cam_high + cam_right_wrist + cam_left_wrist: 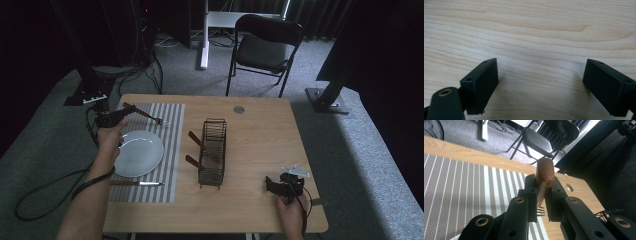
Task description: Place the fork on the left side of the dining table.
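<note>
The metal fork with the brown wood handle point(544, 178) sits pinched in the left gripper point(540, 195), jaws shut tight on the handle, prongs pointing down at the grey-and-white striped cloth mat point(461, 190). In the high view the fork point(142, 114) is over the mat's far edge, just past the round pale blue plate point(139, 153).

To do this well: keep the squeeze firm, lower slow, lay the fork flat beside the plate, not on it, w/ prongs away from the person. Let go only when it rests.

The right gripper point(540, 85) is wide open, holding nothing, resting on the light wood table point(536, 30), well apart from the black wire rack point(212, 152).
</note>
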Tool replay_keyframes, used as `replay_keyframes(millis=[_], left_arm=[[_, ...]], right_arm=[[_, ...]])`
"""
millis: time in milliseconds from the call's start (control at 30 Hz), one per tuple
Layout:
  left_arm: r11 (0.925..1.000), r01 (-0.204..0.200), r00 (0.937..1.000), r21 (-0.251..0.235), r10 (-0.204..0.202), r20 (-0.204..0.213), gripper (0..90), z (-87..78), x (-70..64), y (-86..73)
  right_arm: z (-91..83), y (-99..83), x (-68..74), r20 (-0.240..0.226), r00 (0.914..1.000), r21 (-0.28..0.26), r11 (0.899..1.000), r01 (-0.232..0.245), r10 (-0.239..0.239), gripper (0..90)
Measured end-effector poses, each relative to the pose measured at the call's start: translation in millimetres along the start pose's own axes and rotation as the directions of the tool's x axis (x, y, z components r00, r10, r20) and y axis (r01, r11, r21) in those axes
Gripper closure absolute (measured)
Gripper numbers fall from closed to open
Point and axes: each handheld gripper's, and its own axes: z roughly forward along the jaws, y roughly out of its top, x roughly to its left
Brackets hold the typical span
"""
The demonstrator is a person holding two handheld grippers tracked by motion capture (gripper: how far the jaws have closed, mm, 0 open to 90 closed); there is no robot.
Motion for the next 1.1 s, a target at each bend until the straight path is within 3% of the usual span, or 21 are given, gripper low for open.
replay_keyframes(millis=[267, 567, 833, 900, 1000, 1100], left_arm=[[0.9985, 0.054, 0.9983, 0.001, -0.054, -0.021, 80.9, 11.5, 19.3, -10.8], [0.9921, 0.125, 0.9921, -0.005, -0.125, -0.012, 80.8, 21.8, 35.5, -22.8], [0.9889, 0.145, 0.9886, -0.032, -0.146, -0.036, 80.7, 21.9, 46.6, -29.4], [0.9933, 0.111, 0.9920, -0.032, -0.113, -0.056, 79.8, 22.5, 44.6, -30.0], [0.9949, 0.100, 0.9920, 0.018, -0.098, -0.080, 73.0, 27.0, 45.0, -30.0], [0.9957, 0.091, 0.9919, 0.019, -0.089, -0.091, 62.1, 30.4, 45.2, -31.5]], right_arm=[[0.0, 0.0, 0.0, 0.000, 1.0000, 0.000, 1.000, 0.001, -0.001, 12.6], [-0.2, -0.1, 0.2, 0.001, 1.0000, 0.000, 1.000, -0.001, 0.001, 12.7], [-0.3, -0.3, 0.3, 0.001, 1.0000, 0.000, 1.000, 0.000, 0.000, 12.7], [-0.5, -0.5, 0.5, 0.001, 1.0000, 0.000, 1.000, -0.001, 0.001, 12.6], [-0.7, -0.7, 0.7, 0.001, 1.0000, 0.001, 1.000, -0.003, 0.003, 12.7], [-0.9, -0.8, 0.9, 0.001, 1.0000, 0.000, 1.000, -0.003, 0.003, 12.7]])
